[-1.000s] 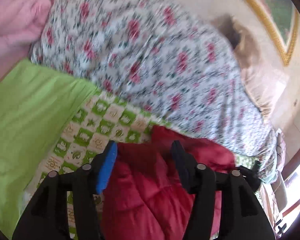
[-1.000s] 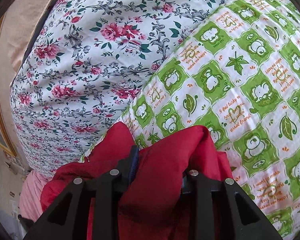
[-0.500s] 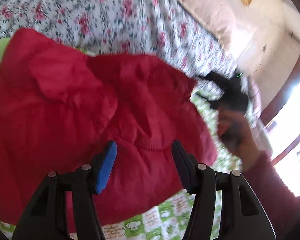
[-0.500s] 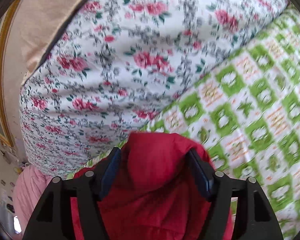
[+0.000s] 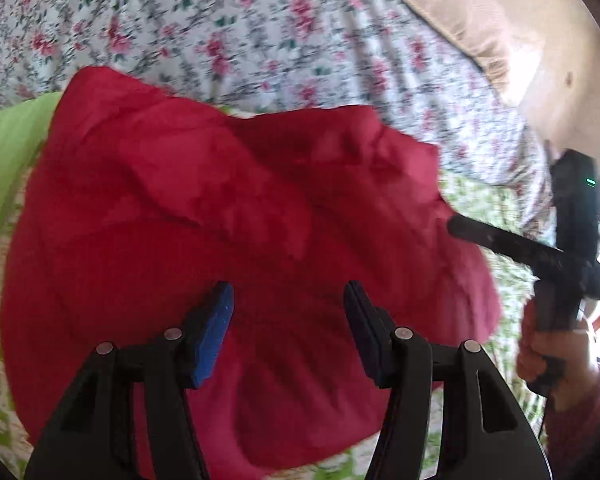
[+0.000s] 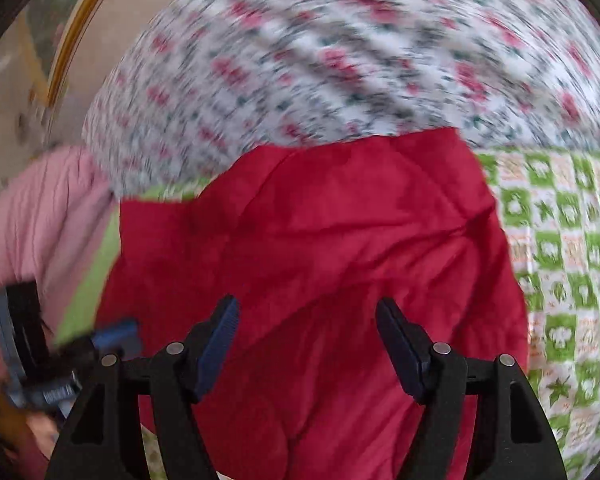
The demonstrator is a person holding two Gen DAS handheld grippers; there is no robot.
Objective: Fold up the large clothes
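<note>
Bedding fills both views: a green-and-white checked bed sheet with small printed pictures [image 6: 568, 264] covers the bed, and a bulky white quilt with pink roses [image 5: 260, 28] is heaped along its far side. On the sheet lies the red padded garment [image 5: 240, 240], crumpled and spread in a rough mound, its far edge touching the floral quilt.

From the left wrist view, the left gripper [image 5: 288, 320] hangs just above the near part of the red garment, its jaws wide apart and holding nothing; one jaw carries a blue pad. A plain lime-green cloth [image 5: 8, 152] lies at the left, partly under the garment. A beige cushion [image 5: 460, 20] leans near the wall at the upper right. At the right edge the right gripper [image 5: 512, 244] appears side-on, held in a hand in a dark pink sleeve, its tip at the garment's right border.

From the right wrist view, the right gripper's jaws are likewise spread wide over the garment, empty. This view alone shows a pink ribbed blanket [image 6: 44, 216] at the left, the blurred left gripper low at the left edge, and a gold picture frame [image 6: 76, 28] on the wall. The quilt is motion-blurred here.
</note>
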